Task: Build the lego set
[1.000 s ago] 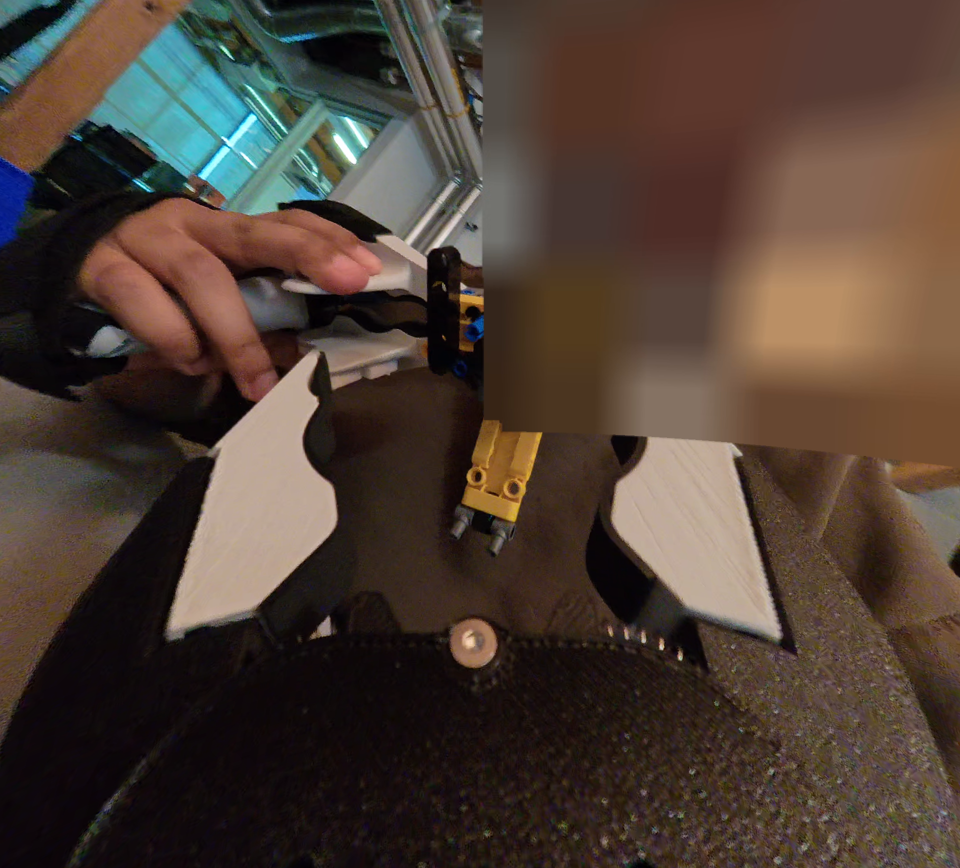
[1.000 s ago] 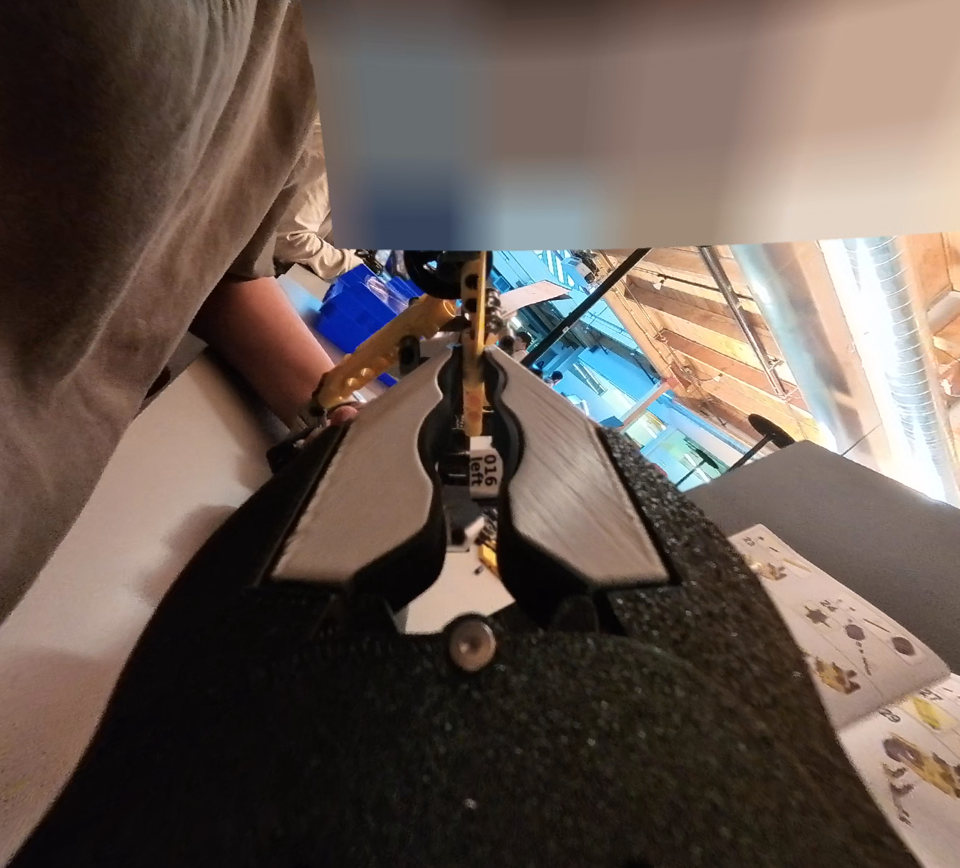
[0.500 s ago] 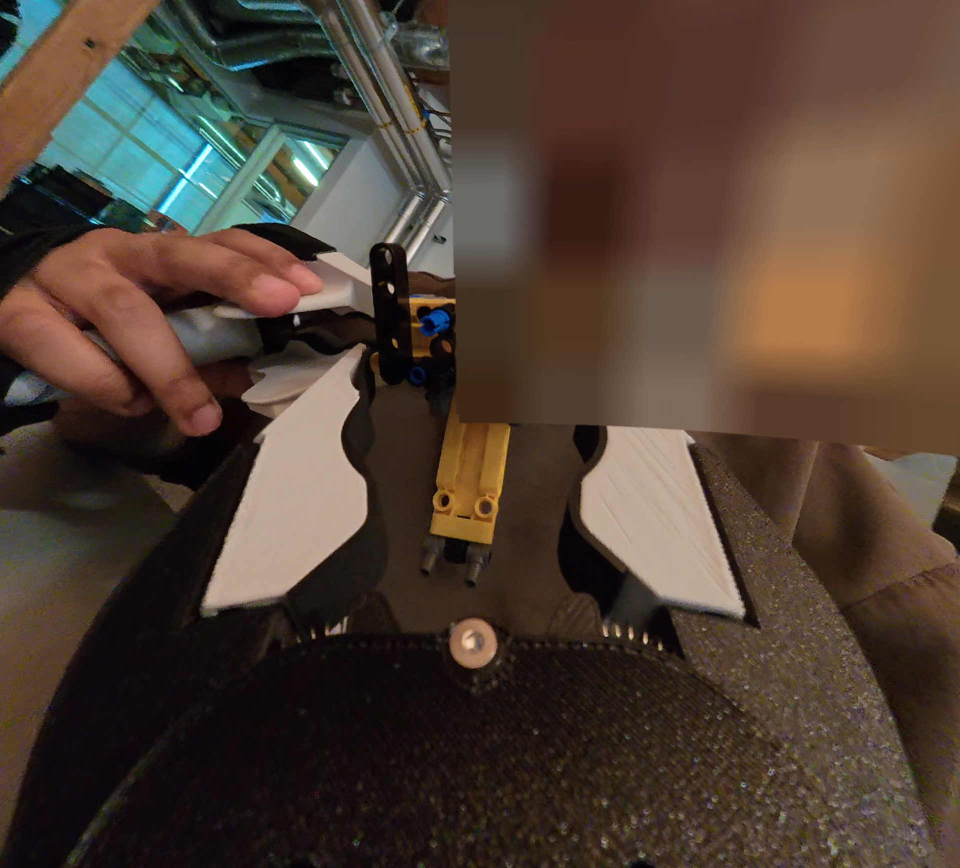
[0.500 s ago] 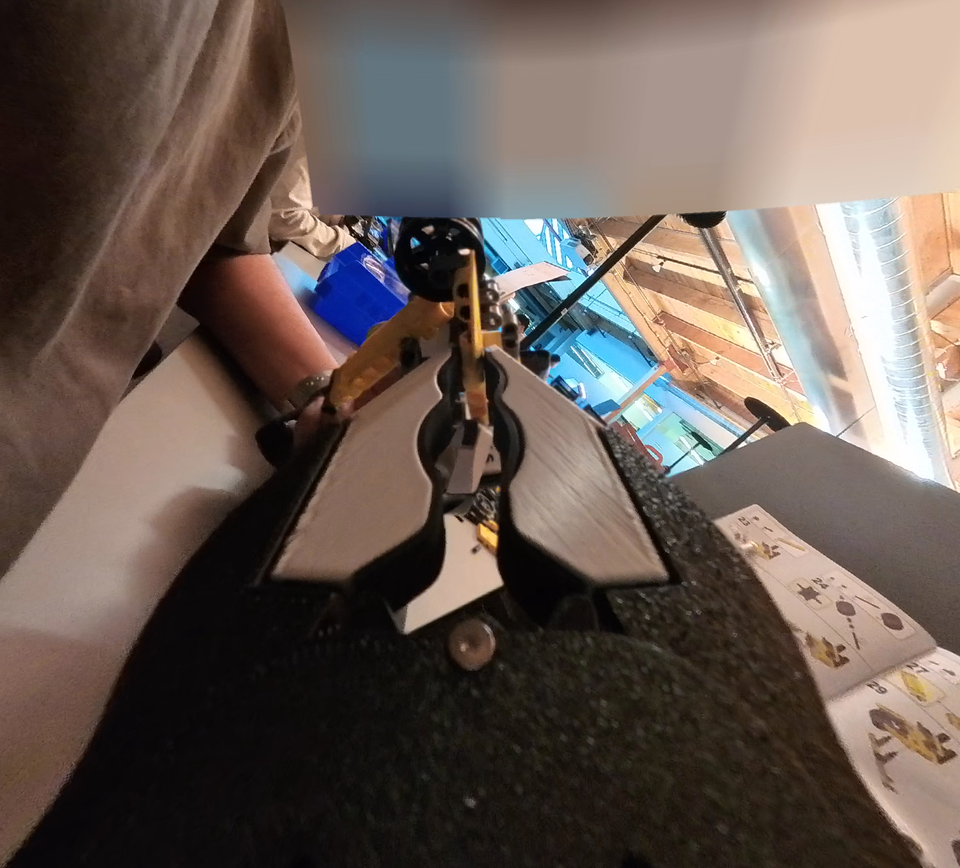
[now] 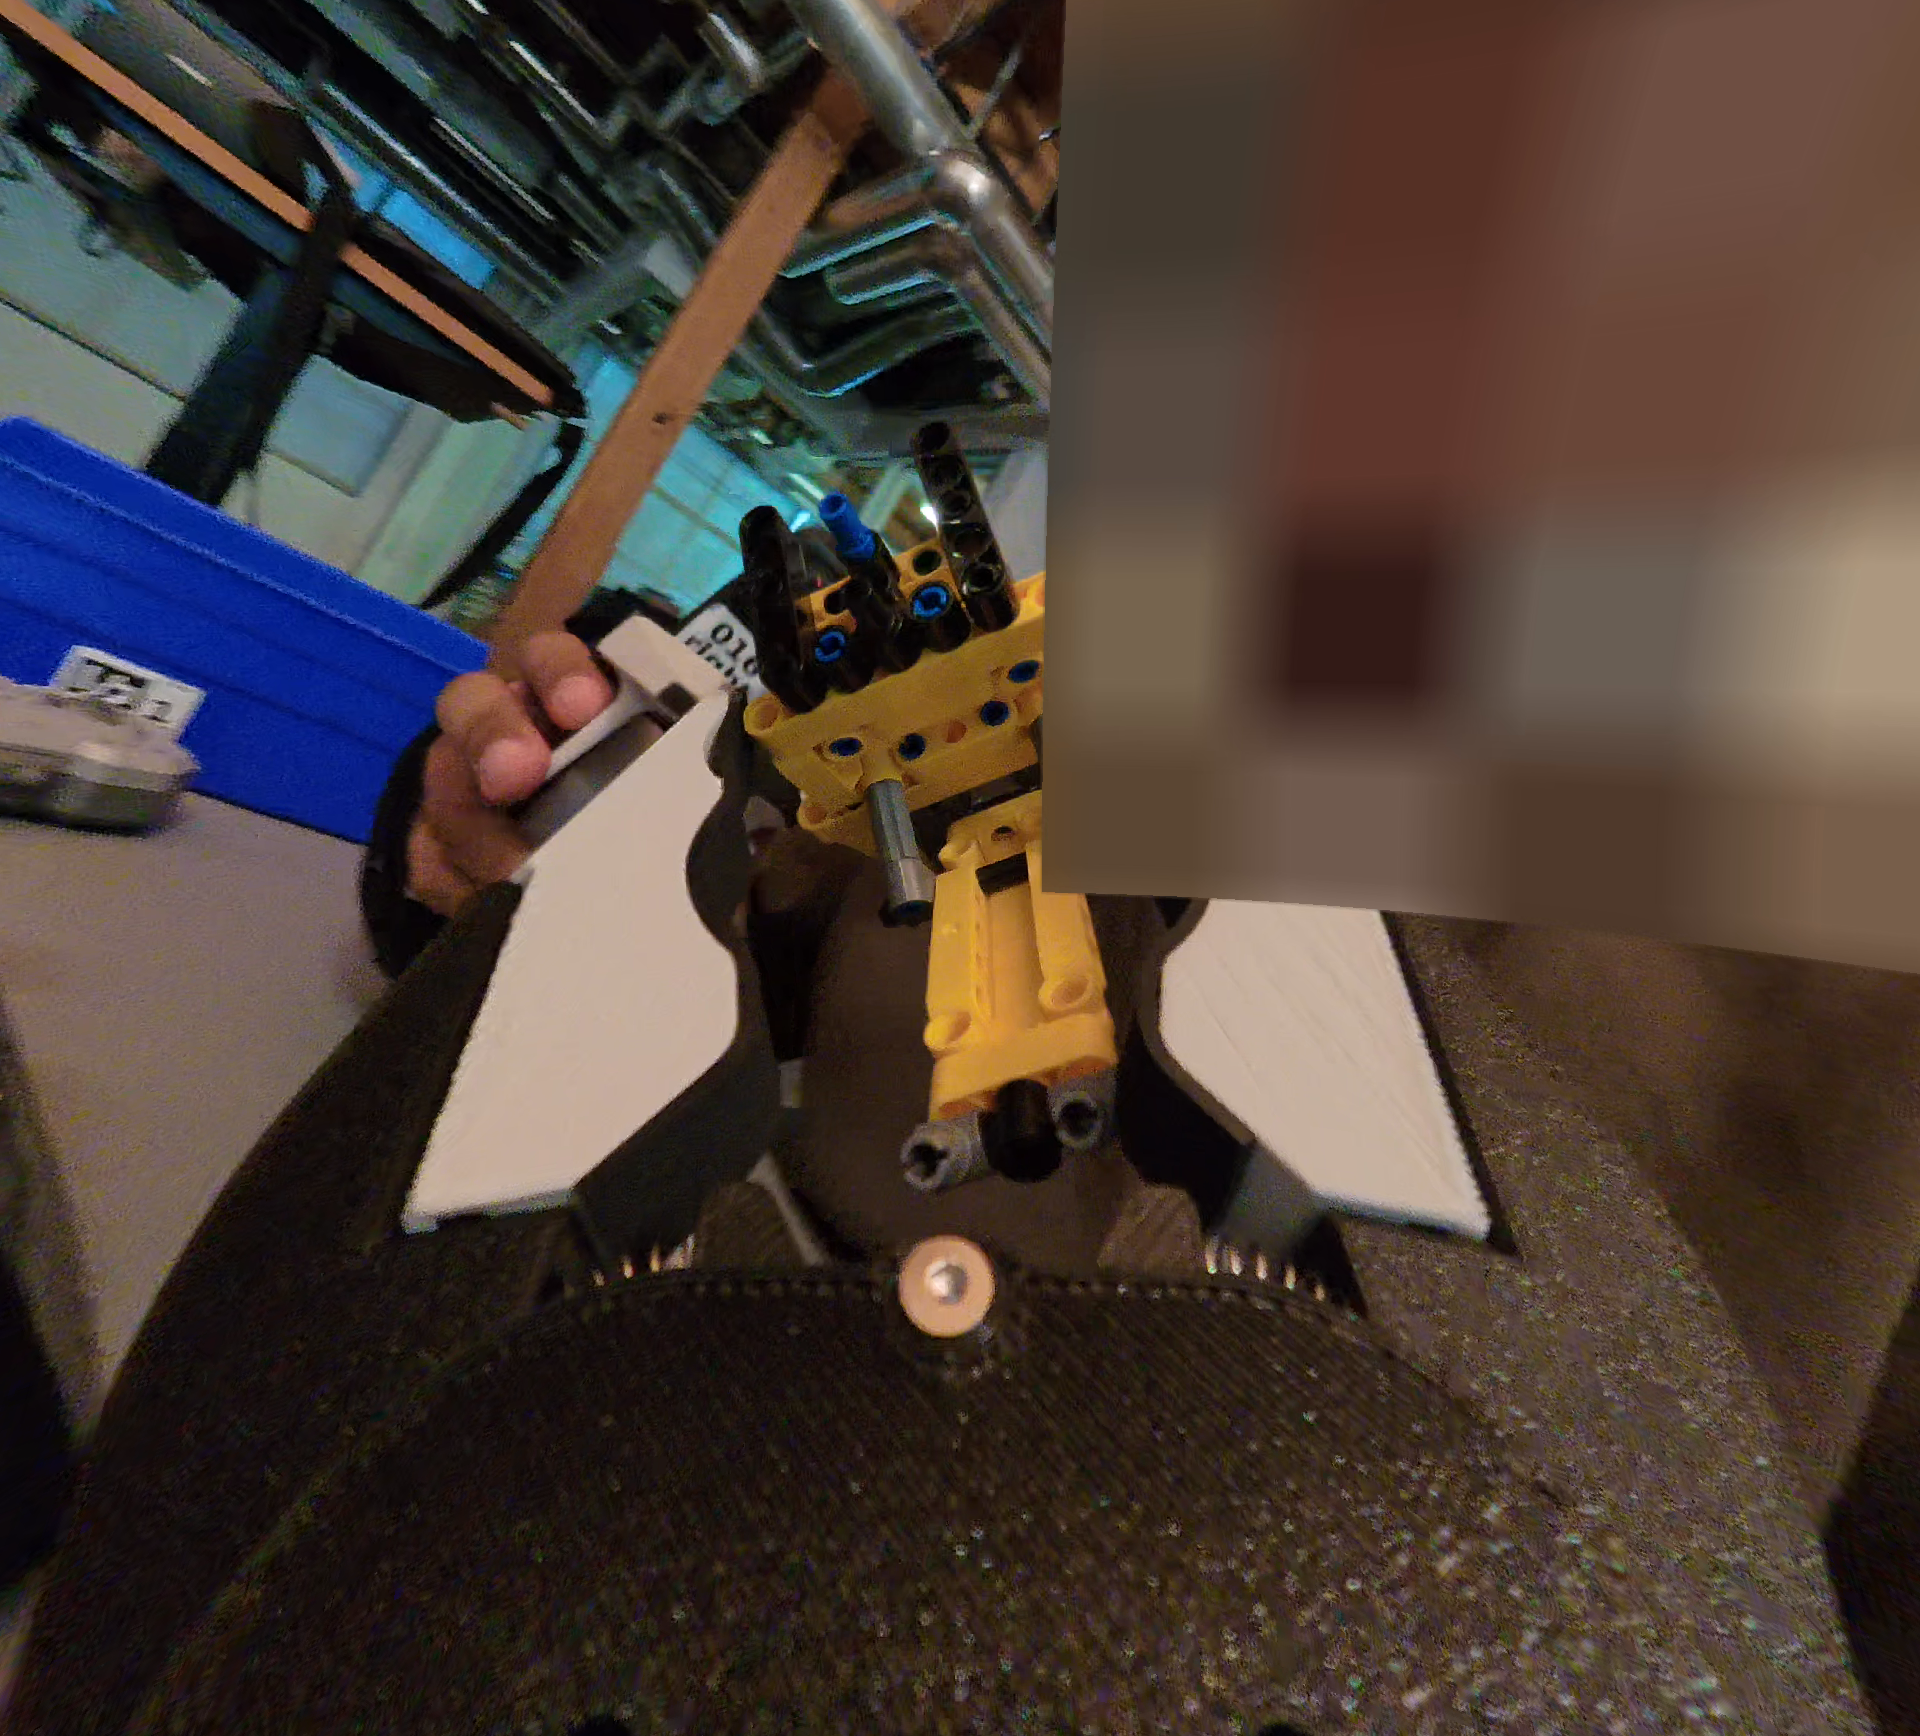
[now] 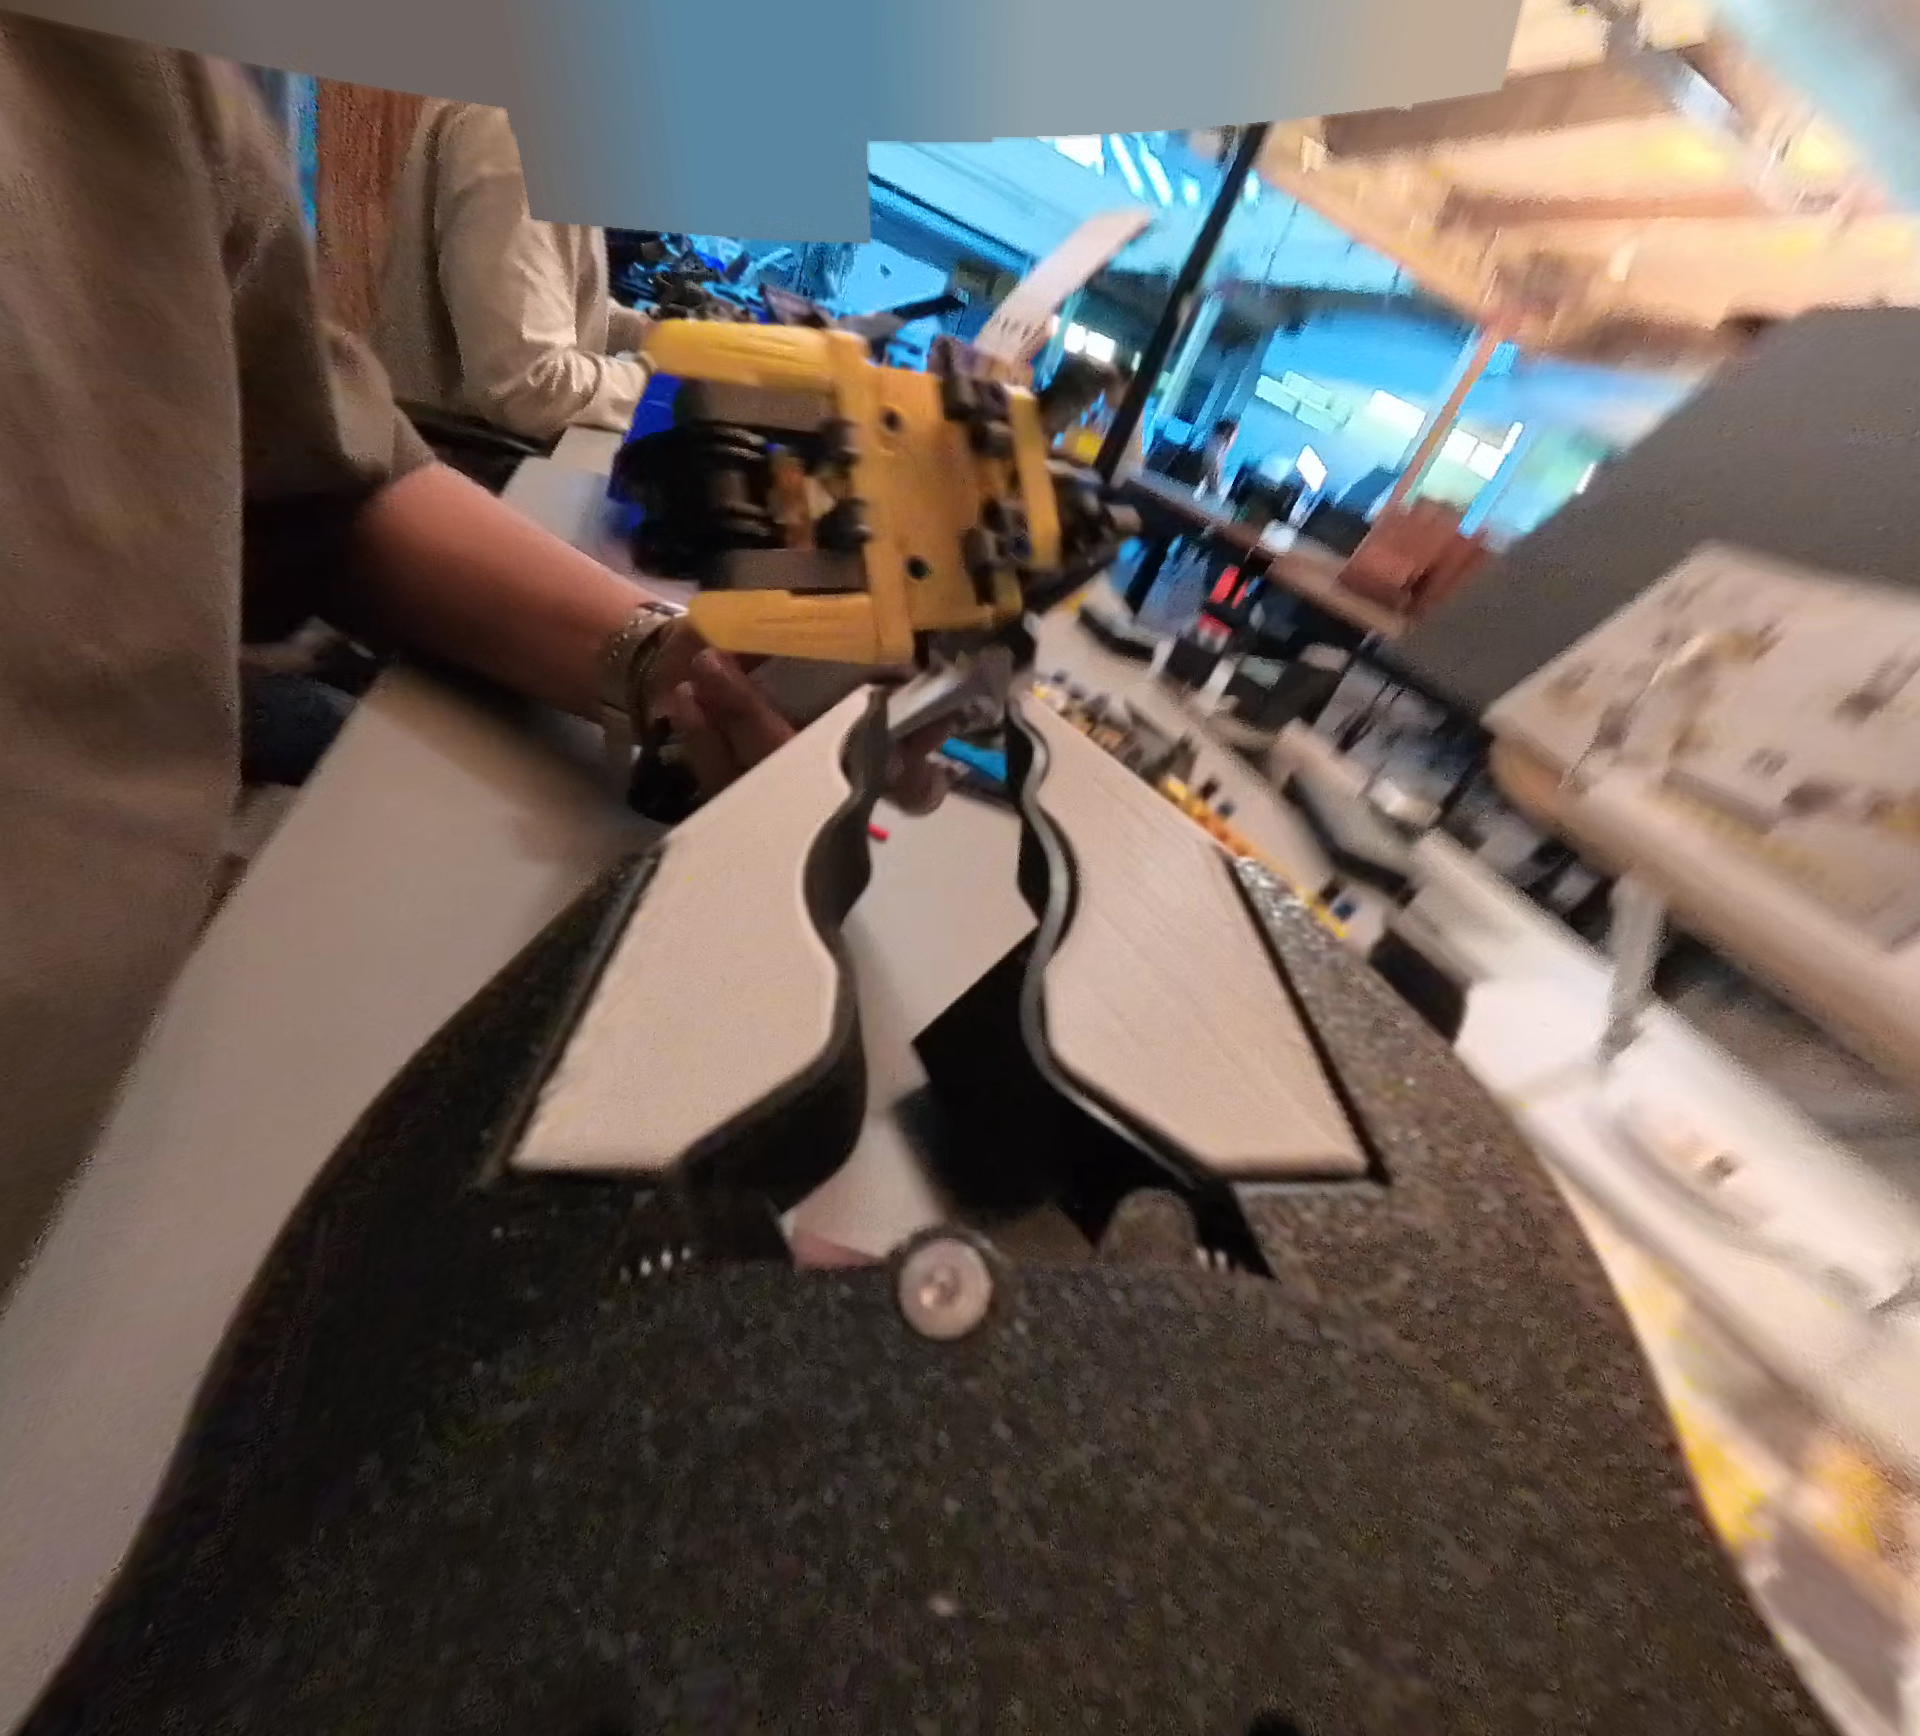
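A yellow and black brick model with blue pins is held in the air. My left gripper is wide open. The model's yellow arm reaches in between its fingers without clearly touching either pad. The right gripper's white finger and the hand holding it show just left of the model. In the blurred right wrist view, my right gripper has its jaws partly apart, closed on a grey lower part of the model, which stands broadside above the fingertips.
A blue bin stands on the grey table at the left. An open instruction booklet lies at the right, with small loose parts along the white table. A person's forearm and torso are close on the left.
Both views have swung round. The right jaws stand wider apart, and the model has turned from edge-on to broadside in that view. The yellow arm lies deeper between the open left fingers.
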{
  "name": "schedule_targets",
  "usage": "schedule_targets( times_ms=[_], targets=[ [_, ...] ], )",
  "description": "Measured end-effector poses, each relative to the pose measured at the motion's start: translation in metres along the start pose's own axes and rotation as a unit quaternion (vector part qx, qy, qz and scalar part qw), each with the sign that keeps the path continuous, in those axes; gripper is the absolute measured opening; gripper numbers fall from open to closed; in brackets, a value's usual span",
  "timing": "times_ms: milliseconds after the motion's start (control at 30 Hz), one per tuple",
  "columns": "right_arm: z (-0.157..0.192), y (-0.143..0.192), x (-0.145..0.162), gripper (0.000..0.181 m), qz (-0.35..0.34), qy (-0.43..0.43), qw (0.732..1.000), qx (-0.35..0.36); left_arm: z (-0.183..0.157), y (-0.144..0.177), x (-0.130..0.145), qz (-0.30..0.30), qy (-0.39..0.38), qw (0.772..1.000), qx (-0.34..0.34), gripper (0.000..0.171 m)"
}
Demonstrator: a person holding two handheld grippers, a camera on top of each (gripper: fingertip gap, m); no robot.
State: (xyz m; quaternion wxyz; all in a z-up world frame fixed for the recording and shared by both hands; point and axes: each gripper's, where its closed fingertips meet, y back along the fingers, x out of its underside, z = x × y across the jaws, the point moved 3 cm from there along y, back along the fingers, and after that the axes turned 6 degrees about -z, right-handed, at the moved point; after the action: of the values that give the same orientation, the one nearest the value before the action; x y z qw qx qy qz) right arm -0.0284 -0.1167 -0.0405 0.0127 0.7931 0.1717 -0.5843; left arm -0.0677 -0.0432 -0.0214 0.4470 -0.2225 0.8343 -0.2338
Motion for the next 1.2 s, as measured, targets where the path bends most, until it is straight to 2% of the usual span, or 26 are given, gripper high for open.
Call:
schedule_targets(
  times_ms=[33, 133, 233, 333, 400, 500, 633, 833, 1000, 1200],
  targets=[
    [-0.005, 0.0, 0.005, 0.026, 0.009, -0.06, 0.998, -0.003, 0.003, 0.0, 0.0, 0.004, -0.017, 1.0, -0.017, 0.074],
    [-0.015, 0.001, 0.014, 0.043, 0.006, -0.254, 0.967, -0.019, 0.011, 0.001, 0.002, 0.025, -0.071, 0.995, -0.07, 0.073],
    [-0.024, -0.001, 0.02, 0.062, -0.008, -0.426, 0.904, -0.019, 0.019, 0.002, 0.006, 0.055, -0.132, 0.982, -0.121, 0.072],
    [-0.023, -0.005, 0.031, 0.082, 0.021, -0.522, 0.852, -0.036, 0.027, 0.003, 0.009, 0.085, -0.177, 0.967, -0.164, 0.072],
    [-0.016, -0.008, 0.037, 0.09, 0.044, -0.538, 0.84, -0.052, 0.034, 0.006, 0.011, 0.097, -0.198, 0.957, -0.191, 0.073],
    [-0.013, -0.011, 0.039, 0.095, 0.051, -0.54, 0.839, -0.052, 0.044, 0.01, 0.016, 0.125, -0.212, 0.945, -0.218, 0.073],
    [-0.014, -0.01, 0.043, 0.083, 0.059, -0.523, 0.849, -0.041, 0.051, 0.011, 0.022, 0.149, -0.224, 0.933, -0.239, 0.073],
    [-0.009, -0.012, 0.05, 0.083, 0.085, -0.508, 0.856, -0.037, 0.058, 0.011, 0.029, 0.18, -0.267, 0.907, -0.27, 0.072],
    [-0.004, -0.014, 0.051, 0.074, 0.092, -0.487, 0.867, -0.043, 0.061, 0.009, 0.034, 0.191, -0.277, 0.901, -0.275, 0.072],
    [-0.005, -0.014, 0.05, 0.074, 0.093, -0.457, 0.883, -0.044, 0.06, 0.009, 0.035, 0.193, -0.292, 0.895, -0.276, 0.072]
  ],
)
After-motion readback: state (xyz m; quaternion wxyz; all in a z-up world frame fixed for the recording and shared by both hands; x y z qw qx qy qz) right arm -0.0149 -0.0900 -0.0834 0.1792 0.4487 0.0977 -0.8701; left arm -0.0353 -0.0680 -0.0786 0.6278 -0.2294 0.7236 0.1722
